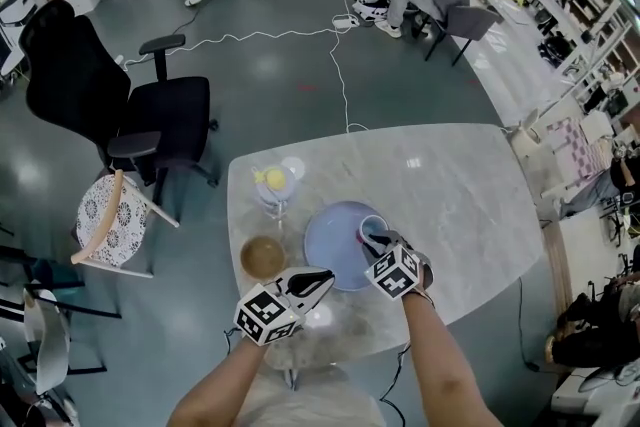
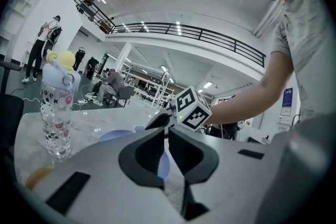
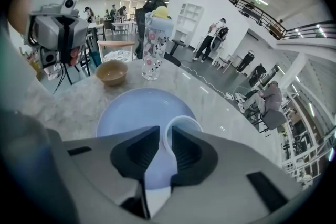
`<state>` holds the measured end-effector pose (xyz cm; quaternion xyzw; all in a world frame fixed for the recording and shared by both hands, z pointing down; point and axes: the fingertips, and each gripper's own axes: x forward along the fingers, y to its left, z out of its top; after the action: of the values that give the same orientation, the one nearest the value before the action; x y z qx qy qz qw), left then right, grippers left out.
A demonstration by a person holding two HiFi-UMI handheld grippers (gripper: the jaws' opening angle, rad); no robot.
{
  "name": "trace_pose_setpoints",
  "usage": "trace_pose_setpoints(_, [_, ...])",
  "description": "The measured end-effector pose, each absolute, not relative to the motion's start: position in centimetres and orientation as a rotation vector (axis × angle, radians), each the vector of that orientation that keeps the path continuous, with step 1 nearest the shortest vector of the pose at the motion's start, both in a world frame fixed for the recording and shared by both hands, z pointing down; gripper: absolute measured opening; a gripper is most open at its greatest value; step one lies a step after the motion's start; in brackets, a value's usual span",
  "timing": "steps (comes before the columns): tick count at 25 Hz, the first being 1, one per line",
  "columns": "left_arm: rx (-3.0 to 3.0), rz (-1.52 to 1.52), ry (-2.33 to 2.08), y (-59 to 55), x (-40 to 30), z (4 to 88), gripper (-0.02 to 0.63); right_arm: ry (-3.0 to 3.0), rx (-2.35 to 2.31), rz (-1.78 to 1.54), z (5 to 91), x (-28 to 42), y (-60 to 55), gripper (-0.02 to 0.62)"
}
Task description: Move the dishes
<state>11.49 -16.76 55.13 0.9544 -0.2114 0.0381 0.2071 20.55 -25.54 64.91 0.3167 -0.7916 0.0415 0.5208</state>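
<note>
While my right gripper [image 1: 373, 241] pinches the wall of the small white cup [image 3: 185, 124] on the round pale-blue plate [image 3: 131, 113], my left gripper [image 1: 324, 278] sits closed and empty, so next up is lifting it straight off, I reckon.

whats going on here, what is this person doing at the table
A person at a marble table holds a gripper in each hand. The right gripper is clamped on the wall of a small pale cup at the edge of the blue plate. The left gripper hangs by the plate's near side, jaws together, empty. A brown bowl and a bottle stand to the plate's left.
</note>
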Motion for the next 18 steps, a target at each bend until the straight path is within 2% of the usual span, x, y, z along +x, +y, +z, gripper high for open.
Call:
trace_pose_setpoints(10, [2.671, 0.072, -0.594, -16.7, 10.2, 53.9, 0.022, -2.111, 0.984, 0.219, 59.9, 17.3, -22.5, 0.086])
trace_pose_setpoints(18, [2.648, 0.08, -0.623, -15.9, 7.4, 54.4, 0.021, -2.204, 0.934, 0.181, 58.4, 11.9, -19.1, 0.081])
